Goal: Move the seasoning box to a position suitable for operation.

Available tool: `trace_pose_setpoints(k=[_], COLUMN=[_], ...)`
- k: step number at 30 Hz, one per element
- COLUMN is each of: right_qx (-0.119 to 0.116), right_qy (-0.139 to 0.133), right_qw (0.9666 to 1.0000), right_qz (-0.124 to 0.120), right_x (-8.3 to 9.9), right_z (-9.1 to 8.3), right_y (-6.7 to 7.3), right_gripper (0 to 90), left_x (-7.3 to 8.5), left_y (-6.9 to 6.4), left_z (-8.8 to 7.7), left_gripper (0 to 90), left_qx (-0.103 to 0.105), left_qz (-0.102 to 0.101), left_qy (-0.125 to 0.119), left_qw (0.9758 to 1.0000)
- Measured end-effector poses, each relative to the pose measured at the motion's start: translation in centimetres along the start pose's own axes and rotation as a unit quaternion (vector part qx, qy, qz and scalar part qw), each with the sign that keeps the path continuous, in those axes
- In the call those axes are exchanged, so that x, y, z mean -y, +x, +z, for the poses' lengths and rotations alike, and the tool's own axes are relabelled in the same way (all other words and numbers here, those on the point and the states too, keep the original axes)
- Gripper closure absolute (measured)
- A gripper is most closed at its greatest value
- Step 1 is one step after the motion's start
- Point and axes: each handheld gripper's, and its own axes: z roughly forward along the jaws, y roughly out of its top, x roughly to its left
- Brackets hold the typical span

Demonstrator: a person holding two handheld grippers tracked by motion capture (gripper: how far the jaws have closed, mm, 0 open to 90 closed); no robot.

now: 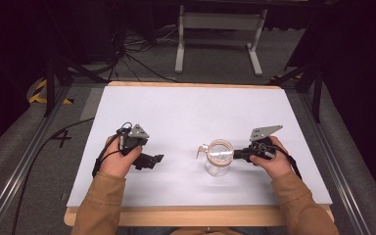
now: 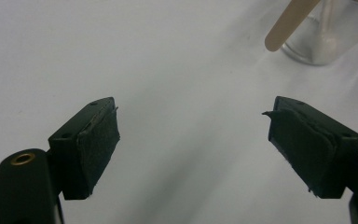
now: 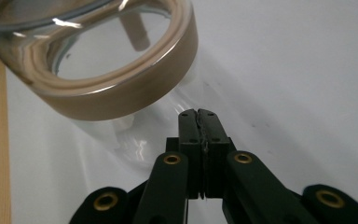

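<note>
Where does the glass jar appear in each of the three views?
High view: the glass jar stands right of centre, beside the right gripper.
Left gripper view: its base is in the top right corner, behind a wooden stick.
Right gripper view: it takes up the upper left, above the shut jaws.
Shared landmark: the white table top.
</note>
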Motion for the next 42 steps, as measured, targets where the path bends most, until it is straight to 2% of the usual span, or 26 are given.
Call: trace_pose_setpoints(k=[5, 7, 10, 12, 14, 19, 24, 25, 28, 30, 32, 33, 35, 37, 38, 39, 41, 42], right_qx=[-0.014, -0.024, -0.042, -0.057, -0.060, -0.082, -0.104, -0.104, -0.110, -0.115, -0.114, -0.111, -0.112, -0.098, -0.093, -0.093, -0.073, -0.064], right_qy=[0.023, 0.031, 0.042, 0.047, 0.047, 0.056, 0.052, 0.051, 0.050, 0.050, 0.051, 0.052, 0.047, 0.036, 0.031, 0.031, 0.012, 0.008], right_qw=[0.9993, 0.9987, 0.9970, 0.9956, 0.9952, 0.9916, 0.9887, 0.9888, 0.9879, 0.9872, 0.9870, 0.9873, 0.9884, 0.9907, 0.9917, 0.9917, 0.9946, 0.9955], right_qz=[-0.027, -0.034, -0.049, -0.057, -0.061, -0.083, -0.094, -0.094, -0.097, -0.099, -0.100, -0.101, -0.092, -0.087, -0.084, -0.084, -0.073, -0.069], right_x=[-0.3, -0.4, -0.6, -0.9, -1.0, -1.6, -1.9, -2.0, -2.0, -1.9, -1.9, -1.8, -1.7, -1.7, -1.7, -1.7, -1.6, -1.5], right_z=[0.2, 0.3, 0.6, 0.9, 1.0, 2.0, 3.0, 3.2, 3.5, 3.9, 4.0, 3.9, 3.5, 2.6, 2.3, 2.3, 1.1, 0.7], right_y=[1.4, 1.9, 2.8, 3.5, 3.8, 5.4, 6.7, 6.8, 7.1, 7.4, 7.5, 7.4, 7.1, 6.7, 6.5, 6.5, 6.0, 5.8], right_gripper=[90.0, 90.0, 90.0, 90.0, 90.0, 90.0, 90.0, 90.0, 90.0, 90.0, 89.5, 89.0, 88.5, 88.6, 88.6, 88.6, 88.8, 88.9], left_x=[-0.5, -0.7, -0.9, -1.1, -1.1, -1.2, -1.2, -1.2, -1.3, -1.3, -1.4, -1.6, -1.8, -2.2, -2.6, -2.6, -2.8, -2.9], left_y=[0.1, 0.1, 0.2, 0.2, 0.1, 0.2, 0.2, 0.2, 0.3, 0.2, 0.2, 0.2, 0.1, 0.0, 0.1, 0.1, 0.3, 0.4], left_z=[0.2, 0.3, 0.3, 0.5, 0.6, 0.7, 0.5, 0.6, 0.6, 0.6, 0.6, 0.5, 0.3, 0.0, -0.4, -0.4, -0.6, -0.7], left_gripper=[16.6, 16.6, 16.6, 16.8, 16.9, 18.5, 27.2, 27.6, 29.5, 31.3, 33.1, 34.2, 35.8, 39.7, 43.0, 49.0, 49.2, 49.9], left_qx=[-0.002, -0.005, -0.010, -0.014, -0.017, -0.025, -0.013, -0.013, -0.009, -0.003, 0.000, 0.000, 0.000, 0.000, 0.003, 0.003, 0.025, 0.025], left_qz=[0.005, -0.004, -0.002, -0.009, -0.015, -0.010, -0.011, 0.000, 0.003, -0.007, -0.011, -0.006, -0.001, 0.001, -0.007, -0.007, -0.027, -0.024], left_qy=[-0.003, -0.007, -0.012, -0.023, -0.030, -0.030, -0.030, -0.032, -0.032, -0.032, -0.028, -0.025, -0.030, -0.031, -0.021, -0.021, -0.031, -0.033], left_qw=[1.0000, 1.0000, 0.9999, 0.9996, 0.9993, 0.9992, 0.9994, 0.9994, 0.9995, 0.9995, 0.9995, 0.9997, 0.9995, 0.9995, 0.9998, 0.9998, 0.9988, 0.9989])
